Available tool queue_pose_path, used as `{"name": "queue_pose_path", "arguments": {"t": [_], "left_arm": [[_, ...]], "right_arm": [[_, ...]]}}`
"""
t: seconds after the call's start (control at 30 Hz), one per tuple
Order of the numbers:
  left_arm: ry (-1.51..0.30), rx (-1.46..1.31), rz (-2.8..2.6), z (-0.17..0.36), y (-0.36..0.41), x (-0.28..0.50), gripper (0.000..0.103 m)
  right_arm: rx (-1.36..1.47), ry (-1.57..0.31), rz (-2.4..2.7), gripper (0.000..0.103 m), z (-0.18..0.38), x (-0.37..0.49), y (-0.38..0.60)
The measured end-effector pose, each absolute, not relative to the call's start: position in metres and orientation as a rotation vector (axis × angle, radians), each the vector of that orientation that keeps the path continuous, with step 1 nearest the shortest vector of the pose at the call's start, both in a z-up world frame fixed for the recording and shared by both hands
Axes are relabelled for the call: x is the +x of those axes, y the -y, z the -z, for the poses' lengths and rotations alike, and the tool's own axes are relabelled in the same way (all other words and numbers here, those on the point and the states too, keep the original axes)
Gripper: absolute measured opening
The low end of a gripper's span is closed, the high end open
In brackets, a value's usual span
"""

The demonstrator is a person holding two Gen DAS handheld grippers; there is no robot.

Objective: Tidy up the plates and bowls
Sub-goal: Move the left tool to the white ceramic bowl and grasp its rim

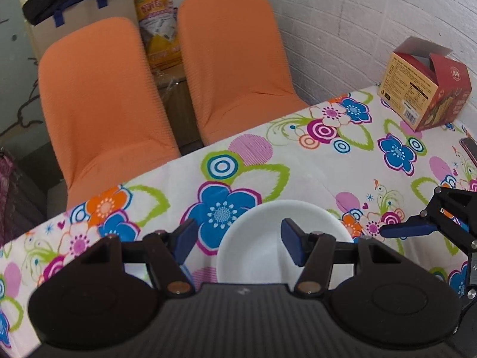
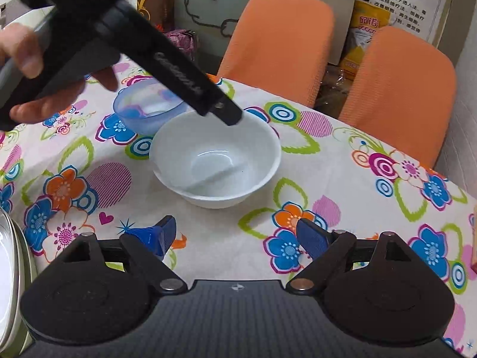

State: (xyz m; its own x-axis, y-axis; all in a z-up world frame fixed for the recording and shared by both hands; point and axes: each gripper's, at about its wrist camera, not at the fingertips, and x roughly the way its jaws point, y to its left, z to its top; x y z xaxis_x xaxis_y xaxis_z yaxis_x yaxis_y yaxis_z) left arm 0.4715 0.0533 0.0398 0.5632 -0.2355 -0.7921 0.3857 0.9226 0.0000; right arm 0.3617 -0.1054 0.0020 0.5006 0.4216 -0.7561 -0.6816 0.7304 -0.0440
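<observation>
A white bowl (image 2: 217,158) stands upright and empty on the flowered tablecloth (image 2: 342,179). Behind it to the left sits a translucent blue bowl (image 2: 149,107), close to the white one. My left gripper (image 1: 238,240) is open, one finger outside the white bowl (image 1: 259,238) and one over its inside, so the near rim lies between them. In the right wrist view a hand (image 2: 26,59) holds that left gripper (image 2: 231,117) with its tip at the bowl's far rim. My right gripper (image 2: 238,235) is open and holds nothing, a short way in front of the bowl.
Stacked plates (image 2: 9,268) show at the left edge of the right wrist view. Two orange chairs (image 1: 98,113) (image 1: 235,68) stand along the table's far edge. A red carton (image 1: 423,95) and a phone (image 1: 469,147) lie near the wall. My right gripper (image 1: 396,229) reaches in from the right.
</observation>
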Motion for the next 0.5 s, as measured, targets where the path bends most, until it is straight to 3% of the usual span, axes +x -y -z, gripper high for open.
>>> {"name": "queue_pose_path", "arguments": {"t": [0.5], "left_arm": [[-0.995,0.21,0.412,0.008,-0.048,0.494,0.059]], "right_arm": [[-0.432,-0.798,-0.724,0.075,0.02,0.389,0.081]]}}
